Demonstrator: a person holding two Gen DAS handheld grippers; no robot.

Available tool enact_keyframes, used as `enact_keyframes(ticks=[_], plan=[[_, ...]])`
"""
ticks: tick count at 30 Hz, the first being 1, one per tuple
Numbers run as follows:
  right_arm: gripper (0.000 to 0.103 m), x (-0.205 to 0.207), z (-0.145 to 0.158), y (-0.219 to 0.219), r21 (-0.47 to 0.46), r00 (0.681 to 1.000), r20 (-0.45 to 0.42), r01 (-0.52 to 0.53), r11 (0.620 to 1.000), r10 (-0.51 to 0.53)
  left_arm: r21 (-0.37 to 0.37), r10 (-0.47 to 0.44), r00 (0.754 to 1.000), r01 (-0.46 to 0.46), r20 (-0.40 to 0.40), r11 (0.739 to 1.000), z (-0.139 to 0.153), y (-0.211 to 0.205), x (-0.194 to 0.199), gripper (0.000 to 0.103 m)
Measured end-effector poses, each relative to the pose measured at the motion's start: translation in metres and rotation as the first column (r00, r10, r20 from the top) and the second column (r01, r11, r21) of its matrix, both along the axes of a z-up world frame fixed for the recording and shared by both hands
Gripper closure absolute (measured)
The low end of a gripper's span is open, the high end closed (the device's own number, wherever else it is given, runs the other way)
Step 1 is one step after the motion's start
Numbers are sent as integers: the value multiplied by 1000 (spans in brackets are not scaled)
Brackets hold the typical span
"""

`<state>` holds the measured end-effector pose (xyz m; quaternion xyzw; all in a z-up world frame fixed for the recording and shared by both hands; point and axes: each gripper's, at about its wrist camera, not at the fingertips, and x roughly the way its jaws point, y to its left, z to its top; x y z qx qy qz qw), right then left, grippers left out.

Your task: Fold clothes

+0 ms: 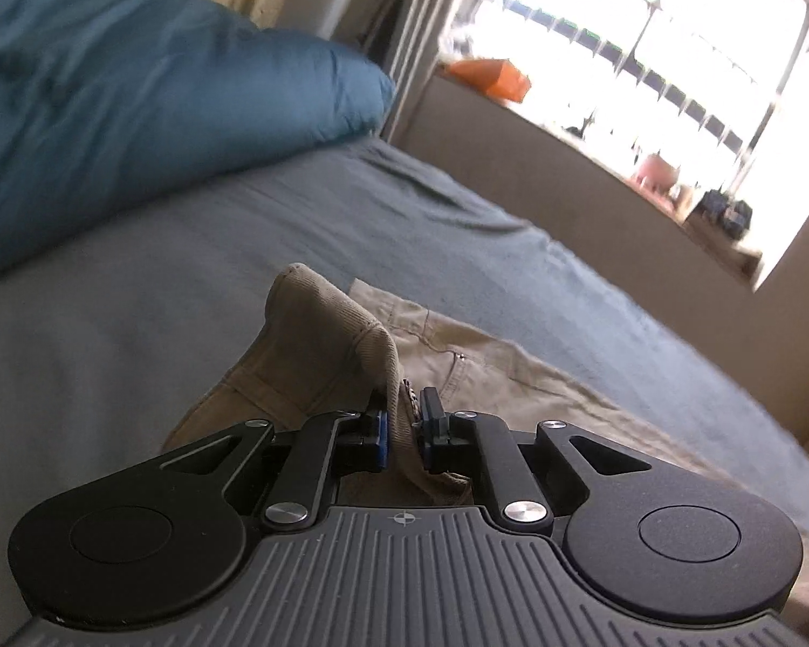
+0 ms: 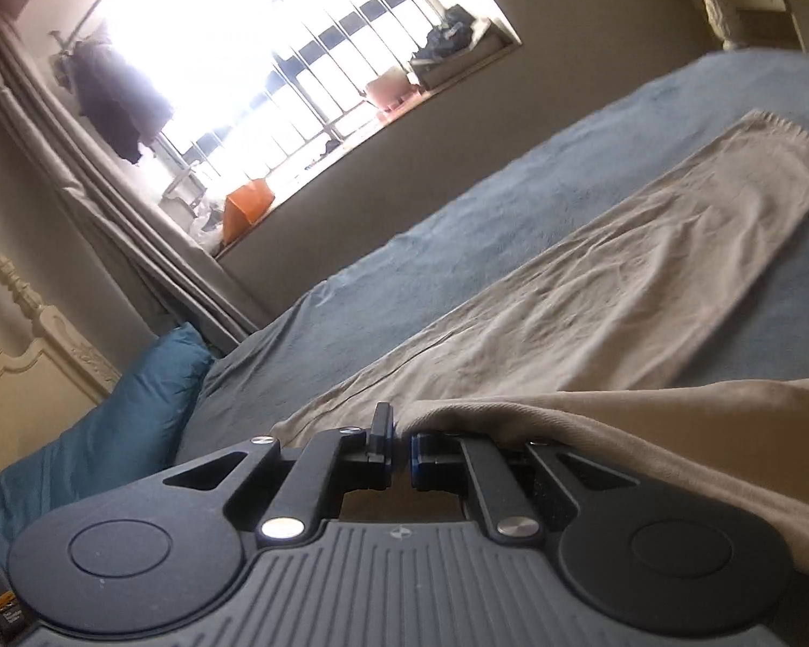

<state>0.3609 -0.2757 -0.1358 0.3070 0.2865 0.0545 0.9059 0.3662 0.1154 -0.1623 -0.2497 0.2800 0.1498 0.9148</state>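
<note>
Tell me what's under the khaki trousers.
The khaki trousers lie on the blue-grey bedsheet, which shows all around them. Whatever lies beneath their spread fabric is covered. Both hand-held grippers pinch their edge.

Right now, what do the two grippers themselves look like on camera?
Both look identical. The left gripper and right gripper have matte black linkage arms with silver pivot screws, blue-edged finger pads, two round black discs, and a grey ribbed body bearing a small crosshair mark. No cables or sleeves visible.

A bright barred window (image 2: pixel 275 70) with a curtain (image 2: pixel 108 205) lights the blue-sheeted bed (image 1: pixel 242 248) and teal pillow (image 1: pixel 108 108).
</note>
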Motion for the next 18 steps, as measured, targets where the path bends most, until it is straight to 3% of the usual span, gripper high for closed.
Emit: enact_keyframes(ticks=[6,9,10,12,14,16,18], plan=[[97,52,-42,-11,59,996,-91,22,998,-16,58,-17,997,21,-73,998,-25,-7,52,93],[93,73,-67,-19,109,988,-156,35,993,-18,11,-31,993,33,-114,999,-43,-2,67,88],[90,80,-76,-23,139,982,-186,39,990,-12,-13,-33,992,32,-121,999,-48,3,69,79],[69,92,-97,-34,233,966,-258,45,971,17,-85,-47,993,38,-108,996,-52,14,67,75],[61,96,-111,-43,326,957,-288,56,944,43,-200,-49,997,37,-56,979,-50,29,61,69],[57,95,-115,-48,377,956,-289,56,924,60,-331,-25,1000,22,-3,943,-46,47,54,64],[46,95,-118,-54,446,950,-303,69,892,78,-449,16,999,8,50,893,-44,64,46,62]])
